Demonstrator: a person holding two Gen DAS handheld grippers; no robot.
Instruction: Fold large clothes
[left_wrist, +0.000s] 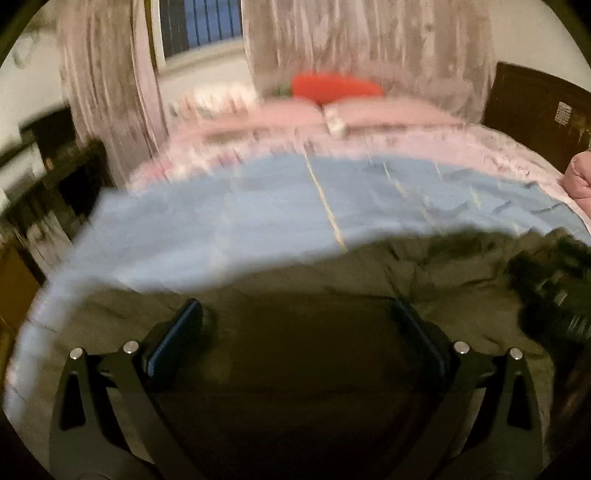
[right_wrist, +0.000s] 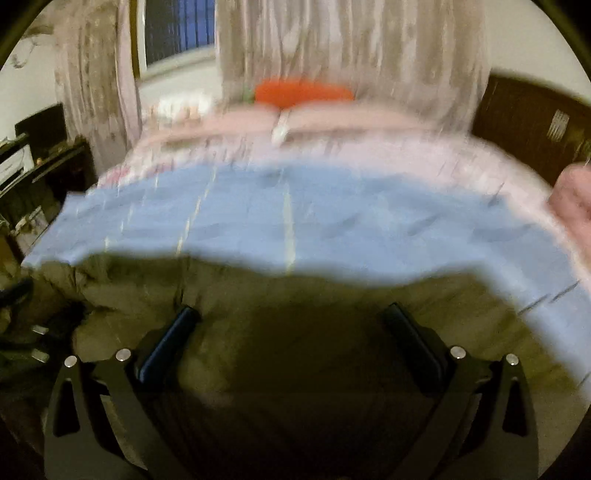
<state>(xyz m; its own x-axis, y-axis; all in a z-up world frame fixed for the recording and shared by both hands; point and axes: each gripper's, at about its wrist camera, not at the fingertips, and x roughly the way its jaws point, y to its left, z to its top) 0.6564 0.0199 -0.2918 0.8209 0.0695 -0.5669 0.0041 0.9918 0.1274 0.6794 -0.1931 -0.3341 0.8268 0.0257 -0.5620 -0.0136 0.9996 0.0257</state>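
Note:
A large olive-green garment (left_wrist: 332, 273) lies on a light blue sheet (left_wrist: 258, 206) at the near side of the bed. It also shows in the right wrist view (right_wrist: 332, 295), on the same blue sheet (right_wrist: 332, 214). My left gripper (left_wrist: 297, 306) is open and empty, its fingers spread just above the garment. My right gripper (right_wrist: 291, 314) is open and empty too, low over the garment. The other gripper shows dark and blurred at the right edge of the left wrist view (left_wrist: 554, 288). Both views are motion-blurred.
The bed has pink bedding (left_wrist: 369, 144), pink pillows and a red cushion (left_wrist: 336, 86) at the far side. Curtains (left_wrist: 369, 48) and a window hang behind. A dark wooden headboard (left_wrist: 535, 110) stands at right, dark furniture (left_wrist: 48, 177) at left.

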